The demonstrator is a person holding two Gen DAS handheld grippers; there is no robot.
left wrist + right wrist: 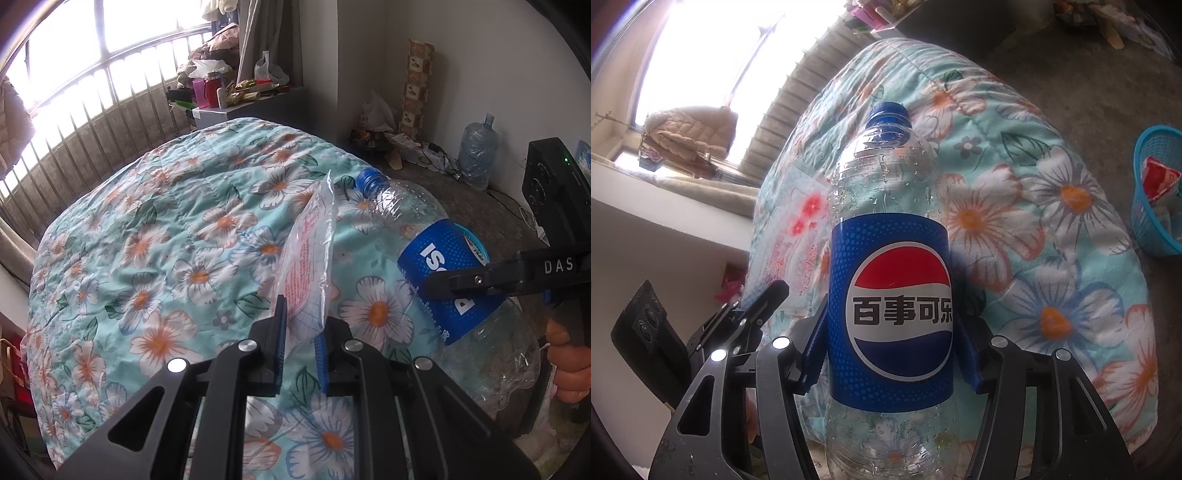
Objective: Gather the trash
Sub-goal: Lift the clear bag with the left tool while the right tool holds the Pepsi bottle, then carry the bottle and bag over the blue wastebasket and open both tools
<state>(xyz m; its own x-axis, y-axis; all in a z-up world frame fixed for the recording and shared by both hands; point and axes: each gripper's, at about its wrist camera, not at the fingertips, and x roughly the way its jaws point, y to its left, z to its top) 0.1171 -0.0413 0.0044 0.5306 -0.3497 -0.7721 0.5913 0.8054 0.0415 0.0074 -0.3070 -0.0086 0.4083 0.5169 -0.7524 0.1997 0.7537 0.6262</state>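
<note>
Since the empty plastic bottle (890, 280) is light, slick and crushable, the right gripper (892, 354) clamps its labelled middle between the jaws. Between the left gripper's (301, 334) nearly closed jaws, a limp clear wrapper (308, 254) is pinched by its lower edge.

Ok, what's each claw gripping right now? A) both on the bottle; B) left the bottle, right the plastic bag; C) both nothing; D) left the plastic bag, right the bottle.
D: the left claw pinches the clear plastic bag, and the right claw clamps the bottle at its blue label.
</note>
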